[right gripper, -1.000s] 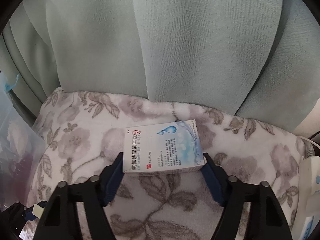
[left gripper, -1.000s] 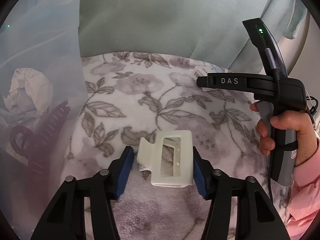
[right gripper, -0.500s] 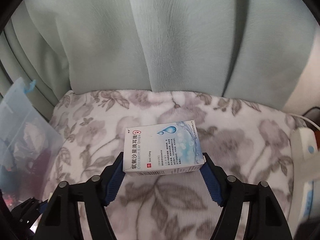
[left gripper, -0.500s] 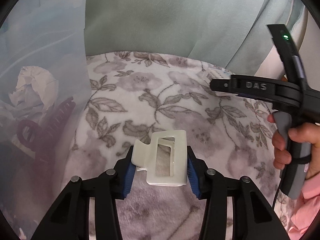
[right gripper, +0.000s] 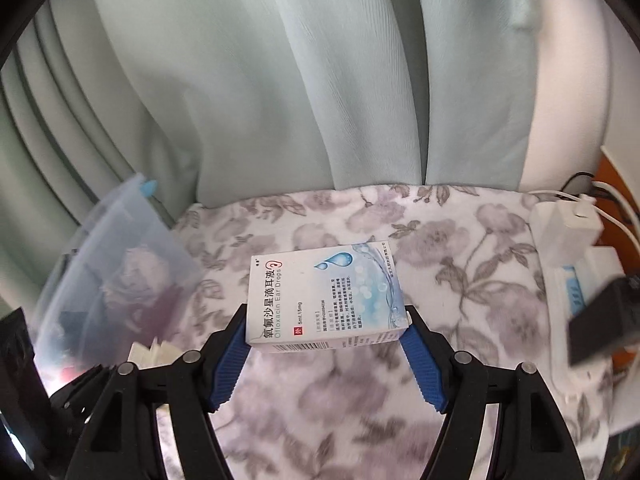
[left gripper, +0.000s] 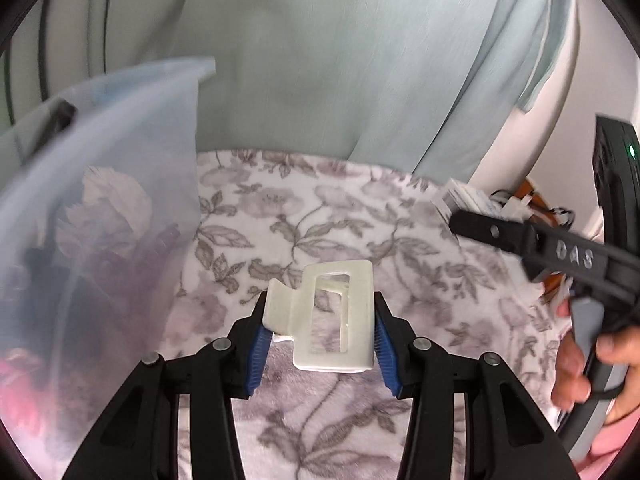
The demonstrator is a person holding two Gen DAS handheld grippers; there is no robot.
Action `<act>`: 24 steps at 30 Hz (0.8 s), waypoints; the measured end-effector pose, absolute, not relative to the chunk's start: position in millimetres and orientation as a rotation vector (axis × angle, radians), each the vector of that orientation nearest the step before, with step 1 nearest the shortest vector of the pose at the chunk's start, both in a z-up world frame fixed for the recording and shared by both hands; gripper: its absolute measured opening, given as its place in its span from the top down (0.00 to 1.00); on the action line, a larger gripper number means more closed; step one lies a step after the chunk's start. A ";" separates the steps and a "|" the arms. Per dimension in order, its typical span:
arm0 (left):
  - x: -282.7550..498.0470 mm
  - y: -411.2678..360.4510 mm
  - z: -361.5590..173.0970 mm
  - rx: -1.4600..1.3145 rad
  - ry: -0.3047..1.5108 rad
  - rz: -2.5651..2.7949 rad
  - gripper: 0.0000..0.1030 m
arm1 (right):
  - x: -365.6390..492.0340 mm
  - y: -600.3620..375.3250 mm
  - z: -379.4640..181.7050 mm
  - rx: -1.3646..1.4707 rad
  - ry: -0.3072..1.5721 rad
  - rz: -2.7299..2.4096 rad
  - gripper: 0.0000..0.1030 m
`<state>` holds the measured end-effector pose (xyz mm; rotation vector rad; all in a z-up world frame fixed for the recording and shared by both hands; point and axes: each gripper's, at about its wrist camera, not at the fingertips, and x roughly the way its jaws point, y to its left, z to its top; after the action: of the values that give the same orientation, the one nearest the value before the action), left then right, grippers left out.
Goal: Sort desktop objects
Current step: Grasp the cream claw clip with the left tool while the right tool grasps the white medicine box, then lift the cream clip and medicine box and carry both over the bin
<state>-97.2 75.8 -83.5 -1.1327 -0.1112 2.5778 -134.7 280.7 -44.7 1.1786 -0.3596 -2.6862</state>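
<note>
My left gripper [left gripper: 320,330] is shut on a white hair claw clip [left gripper: 328,316] and holds it above the floral blanket [left gripper: 320,220]. My right gripper [right gripper: 326,332] is shut on a white and blue ear drops box [right gripper: 320,296], also lifted above the blanket [right gripper: 460,272]. A translucent plastic bin [left gripper: 100,208] stands at the left and holds crumpled paper [left gripper: 108,208] and a dark hair claw. The bin also shows in the right wrist view [right gripper: 116,268]. The right gripper shows at the right of the left wrist view [left gripper: 560,248].
A pale green curtain [left gripper: 340,60] hangs behind the blanket. A white power strip with cables [right gripper: 568,240] lies at the right edge. A hand [left gripper: 588,372] holds the right gripper's handle.
Both grippers have risen and tilted, each carrying its object. The left gripper closed onto the clip about a second ago. The bin now appears lower and farther in both views.
</note>
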 end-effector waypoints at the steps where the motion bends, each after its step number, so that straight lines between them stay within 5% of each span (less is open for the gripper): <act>1: -93.5 73.8 -78.5 -1.117 -0.120 2.579 0.53 | -127.2 280.6 -39.4 1.163 -0.365 -2.689 0.27; 24: -19.2 19.6 18.0 -0.737 -0.258 2.646 0.53 | -35.3 221.5 55.0 0.824 -0.352 -2.685 0.27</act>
<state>-19.2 19.6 18.0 -0.7366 -0.2584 2.6464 -35.3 221.5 55.0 0.8242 -0.3517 -2.6848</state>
